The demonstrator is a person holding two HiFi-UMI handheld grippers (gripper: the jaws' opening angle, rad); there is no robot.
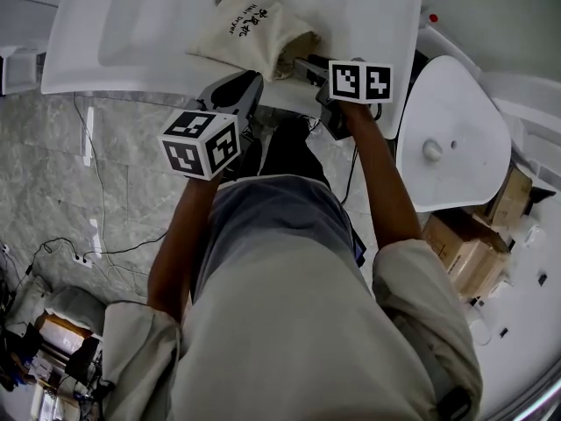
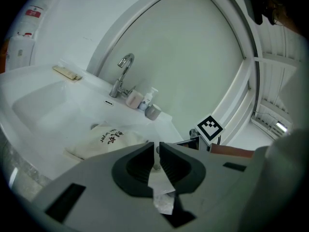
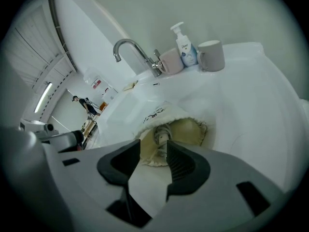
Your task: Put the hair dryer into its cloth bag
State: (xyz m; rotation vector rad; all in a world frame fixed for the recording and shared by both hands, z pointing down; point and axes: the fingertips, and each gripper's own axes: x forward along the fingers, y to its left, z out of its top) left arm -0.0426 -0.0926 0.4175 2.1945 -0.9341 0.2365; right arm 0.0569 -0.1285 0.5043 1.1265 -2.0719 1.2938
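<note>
The cream cloth bag (image 1: pixel 250 24) with black print lies on the white counter, its mouth turned toward me. In the right gripper view the bag (image 3: pixel 188 129) gapes, and the grey hair dryer (image 3: pixel 161 135) sits inside the mouth. My right gripper (image 3: pixel 153 147) hangs just in front of that mouth, jaws apart, with nothing pressed between them. My left gripper (image 2: pixel 155 150) is at the bag's near edge (image 2: pixel 108 139). Its jaws stand almost together, with a thin strip of pale cloth in the slit. From the head view, both grippers (image 1: pixel 250 86) (image 1: pixel 311 67) sit at the counter's front edge.
A chrome tap (image 3: pixel 133 50), two cups (image 3: pixel 211 54) and a soap bottle (image 3: pixel 183 45) stand at the back of the counter beside the basin (image 2: pixel 43 110). A white toilet lid (image 1: pixel 447 139) is at my right, with cardboard boxes (image 1: pixel 473 244) behind it. Cables (image 1: pixel 88 244) lie on the floor.
</note>
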